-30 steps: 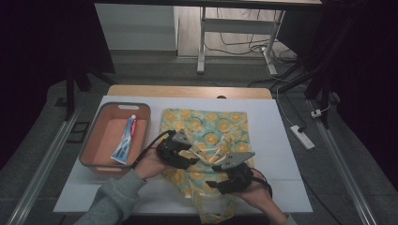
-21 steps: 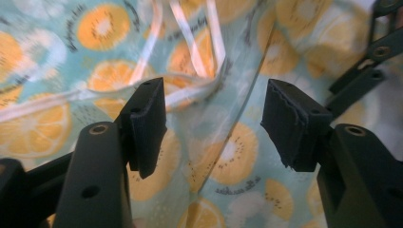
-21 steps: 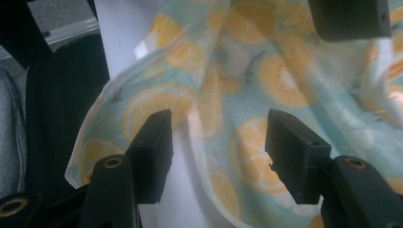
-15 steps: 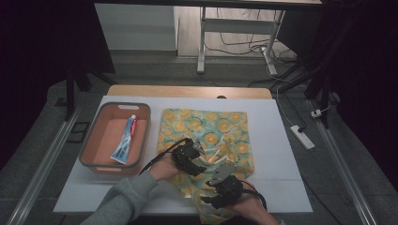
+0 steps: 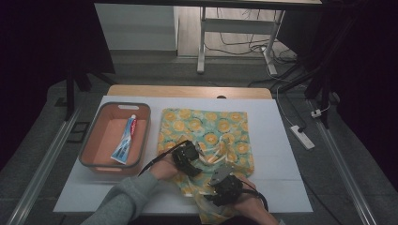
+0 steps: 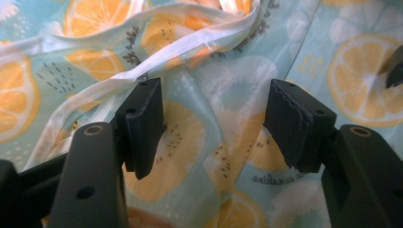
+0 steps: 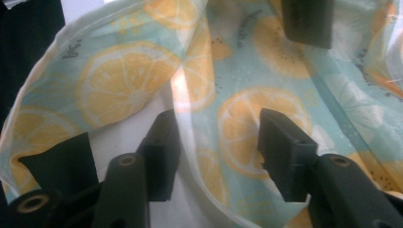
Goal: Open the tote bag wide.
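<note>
Over the lemon-print bag (image 5: 220,136), both grippers' fingers (image 6: 142,126) apart

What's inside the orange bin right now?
A single toothpaste tube lies in the orange bin, slanted, cap toward the far end. The rest of the floor looks bare. The strip just behind the near wall is hidden.

both forearms come in from the bottom edge. the left claw (image 5: 187,158) is spread wide, jaws well apart. the right claw (image 5: 224,187), nearer the person, also has its jaws parted.
</note>
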Tool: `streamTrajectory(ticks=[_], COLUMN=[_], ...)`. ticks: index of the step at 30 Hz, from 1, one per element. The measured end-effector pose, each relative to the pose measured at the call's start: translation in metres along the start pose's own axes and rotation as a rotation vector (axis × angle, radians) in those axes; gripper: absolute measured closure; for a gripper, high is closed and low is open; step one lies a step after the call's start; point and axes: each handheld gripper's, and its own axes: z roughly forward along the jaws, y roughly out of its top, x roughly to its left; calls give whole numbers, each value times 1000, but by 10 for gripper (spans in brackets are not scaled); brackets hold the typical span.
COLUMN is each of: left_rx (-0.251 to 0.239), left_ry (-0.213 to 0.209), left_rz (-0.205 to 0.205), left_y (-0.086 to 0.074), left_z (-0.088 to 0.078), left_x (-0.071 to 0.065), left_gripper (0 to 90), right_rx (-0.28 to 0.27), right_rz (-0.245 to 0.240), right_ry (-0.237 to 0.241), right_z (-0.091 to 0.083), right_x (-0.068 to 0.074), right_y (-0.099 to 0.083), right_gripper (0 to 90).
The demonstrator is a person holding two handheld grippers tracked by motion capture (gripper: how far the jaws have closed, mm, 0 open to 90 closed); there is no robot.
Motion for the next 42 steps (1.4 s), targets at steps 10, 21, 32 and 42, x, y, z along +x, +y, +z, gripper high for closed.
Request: streamTrajectory(ticks=[10,21,32,42], left_rx=[-39,-117,-172,-173], left_ry=[-55,18,89,90], left_rz=[-27,-51,-139,-149], left_y=[-3,2,29,40], left_z=[1,-9,-24,-18], left_x=[4,11,44,52], left_gripper=[730,887,888,838], right_rx=[7,-43,-77,-68], right_rz=[8,-14,-74,-70], right_ry=[-22,-37,76,121], right_z=[-3,-24,-23,-12], right_x=[-4,9,46,52], right_y=[0,-1,9,5], right_gripper=[879,897,897,710])
